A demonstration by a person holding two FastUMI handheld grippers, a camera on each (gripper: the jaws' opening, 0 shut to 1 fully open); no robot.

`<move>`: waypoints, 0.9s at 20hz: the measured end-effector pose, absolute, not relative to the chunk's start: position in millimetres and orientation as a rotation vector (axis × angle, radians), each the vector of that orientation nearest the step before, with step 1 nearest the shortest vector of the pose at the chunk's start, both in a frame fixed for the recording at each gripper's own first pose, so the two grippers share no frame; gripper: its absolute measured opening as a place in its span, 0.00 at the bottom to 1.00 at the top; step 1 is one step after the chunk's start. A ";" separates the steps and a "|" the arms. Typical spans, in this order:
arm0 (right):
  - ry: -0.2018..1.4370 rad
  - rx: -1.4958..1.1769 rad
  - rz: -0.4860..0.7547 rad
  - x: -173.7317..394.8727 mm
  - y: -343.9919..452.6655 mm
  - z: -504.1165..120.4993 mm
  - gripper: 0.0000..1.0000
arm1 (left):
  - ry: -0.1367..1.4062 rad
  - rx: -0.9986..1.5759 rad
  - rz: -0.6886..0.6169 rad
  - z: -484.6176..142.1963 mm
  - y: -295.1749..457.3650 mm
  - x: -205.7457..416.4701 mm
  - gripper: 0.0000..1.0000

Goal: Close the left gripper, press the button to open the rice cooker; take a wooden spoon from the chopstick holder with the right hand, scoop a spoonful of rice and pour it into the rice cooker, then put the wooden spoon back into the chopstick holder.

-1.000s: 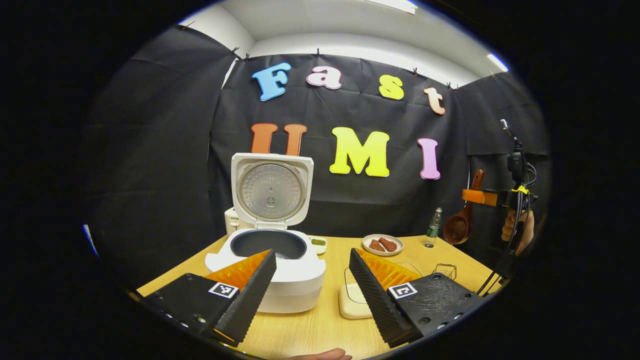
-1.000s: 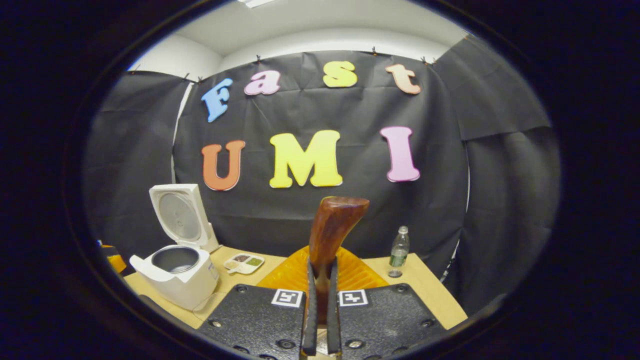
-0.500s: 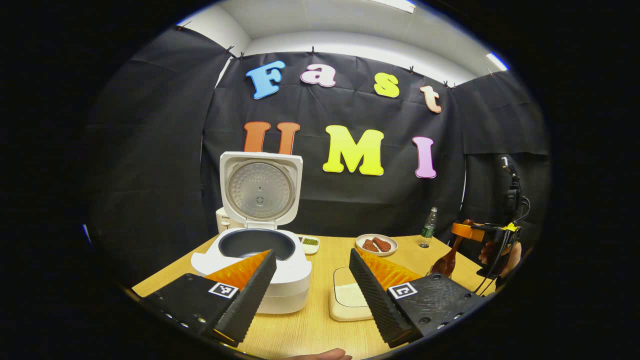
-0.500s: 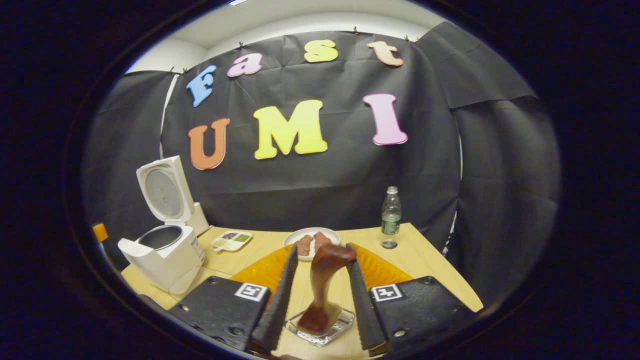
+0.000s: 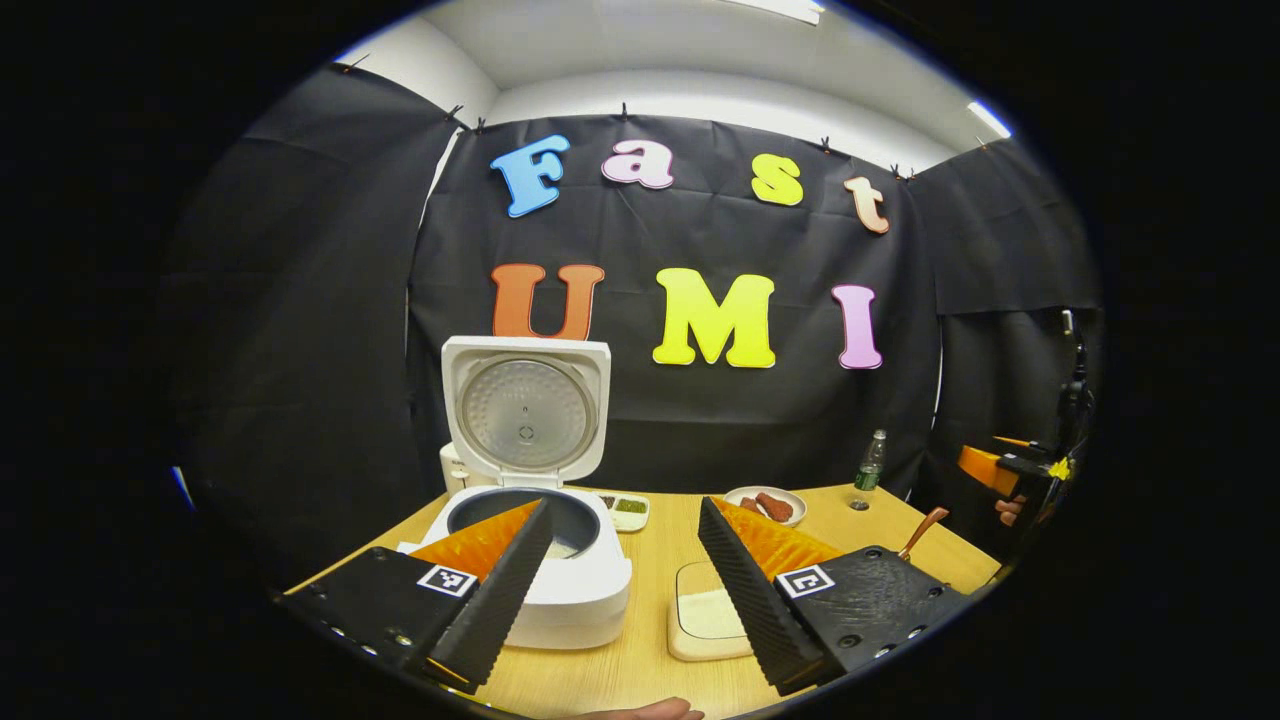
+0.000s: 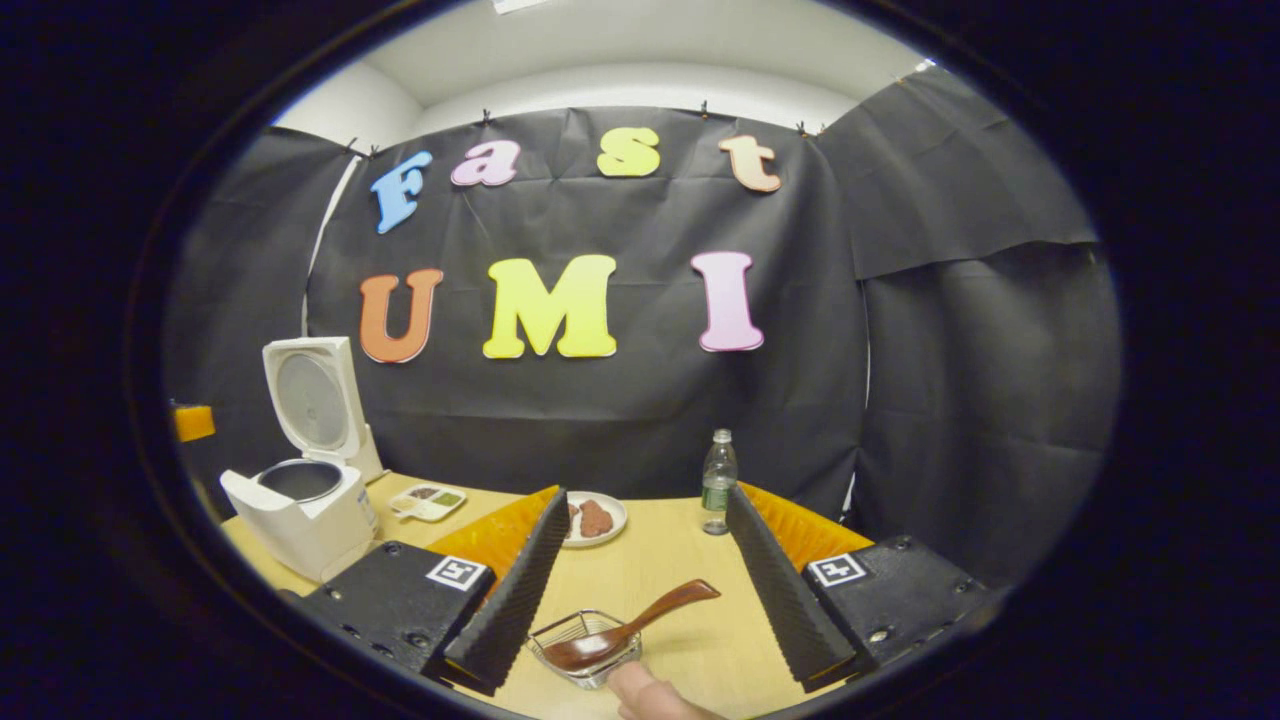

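Observation:
The white rice cooker [image 5: 560, 580] stands open on the table with its lid [image 5: 526, 410] upright. It also appears at the left in the right gripper view as the rice cooker [image 6: 300, 505]. My left gripper [image 5: 622, 505] is open in front of it, holding nothing. A white dish of rice [image 5: 705, 620] lies between its fingers. The wooden spoon [image 6: 650, 612] rests with its bowl in the wire chopstick holder [image 6: 548, 634], handle slanting up to the right. My right gripper [image 6: 647, 495] is open above it, not touching it. The spoon handle [image 5: 925, 531] pokes up at the table's right.
A plate of meat [image 6: 595, 518], a water bottle [image 6: 716, 482] and a small divided dish [image 6: 428, 500] stand along the back of the wooden table [image 6: 660, 560]. A fingertip [image 6: 650, 695] shows at the bottom edge. The right gripper [image 5: 1005, 470] and a hand sit far right.
My right gripper has opened and let go of the wooden spoon, which now lies in the chopstick holder. The gripper has drawn back from it. My left gripper has stayed open, barely shifting.

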State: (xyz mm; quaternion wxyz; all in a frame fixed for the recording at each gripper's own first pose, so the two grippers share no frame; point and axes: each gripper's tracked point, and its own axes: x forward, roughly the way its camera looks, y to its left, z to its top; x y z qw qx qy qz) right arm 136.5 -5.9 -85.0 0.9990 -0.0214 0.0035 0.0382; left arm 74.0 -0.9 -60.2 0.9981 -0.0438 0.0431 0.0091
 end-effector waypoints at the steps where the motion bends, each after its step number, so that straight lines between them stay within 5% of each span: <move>1: 0.008 -0.049 0.063 129.7 -7.8 -82.9 1.00 | 0.080 -0.083 0.028 -54.8 4.1 76.9 0.94; 18: -0.099 -0.069 0.065 52.3 -4.3 -35.6 1.00 | 0.082 -0.064 0.037 35.8 68.8 190.8 0.94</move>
